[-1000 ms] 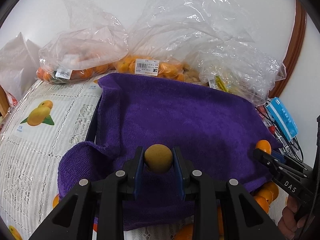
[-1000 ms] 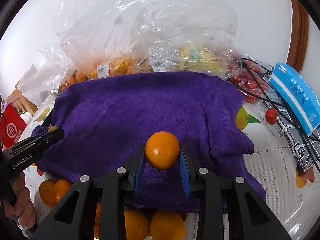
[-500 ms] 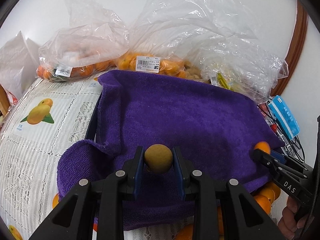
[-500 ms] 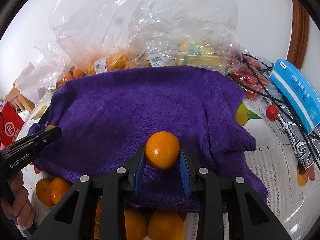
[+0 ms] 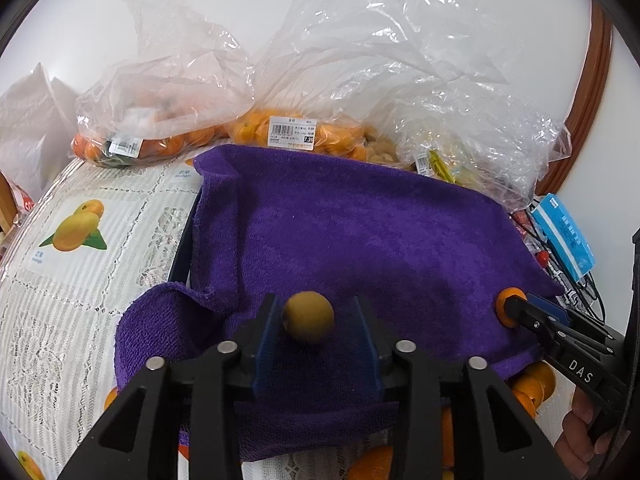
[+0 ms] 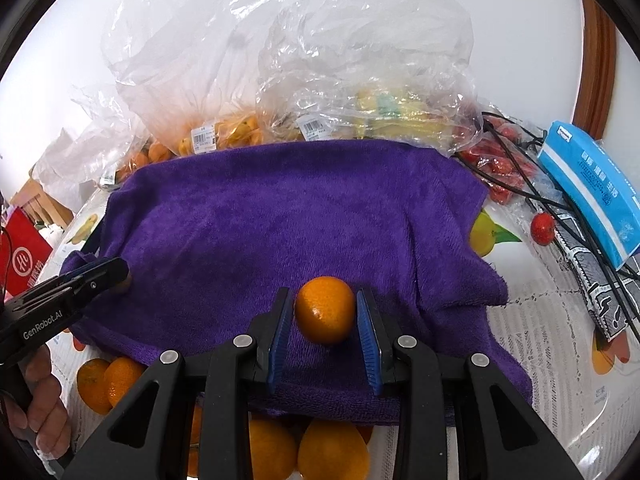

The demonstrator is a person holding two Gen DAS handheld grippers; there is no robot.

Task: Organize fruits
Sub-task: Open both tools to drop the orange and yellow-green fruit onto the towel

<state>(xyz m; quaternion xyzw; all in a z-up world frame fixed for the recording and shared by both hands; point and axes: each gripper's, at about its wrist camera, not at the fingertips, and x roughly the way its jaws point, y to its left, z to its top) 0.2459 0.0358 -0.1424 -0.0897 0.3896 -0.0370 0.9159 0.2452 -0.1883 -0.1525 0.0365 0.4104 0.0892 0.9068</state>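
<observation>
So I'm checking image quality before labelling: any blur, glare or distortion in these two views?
Left wrist view: strong fisheye bending, dark corners, the small brown fruit slightly soft, glare on the plastic bags. Right wrist view: same bending, the orange sharp with a small highlight, even light.

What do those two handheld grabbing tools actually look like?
Both grippers, left and right, are black plastic with triangular cut-outs, silver rivets and blue ribbed pads inside the fingers. Side views show white lettering: "GenRobot.AI" on the left, "DAS" on the right.
</observation>
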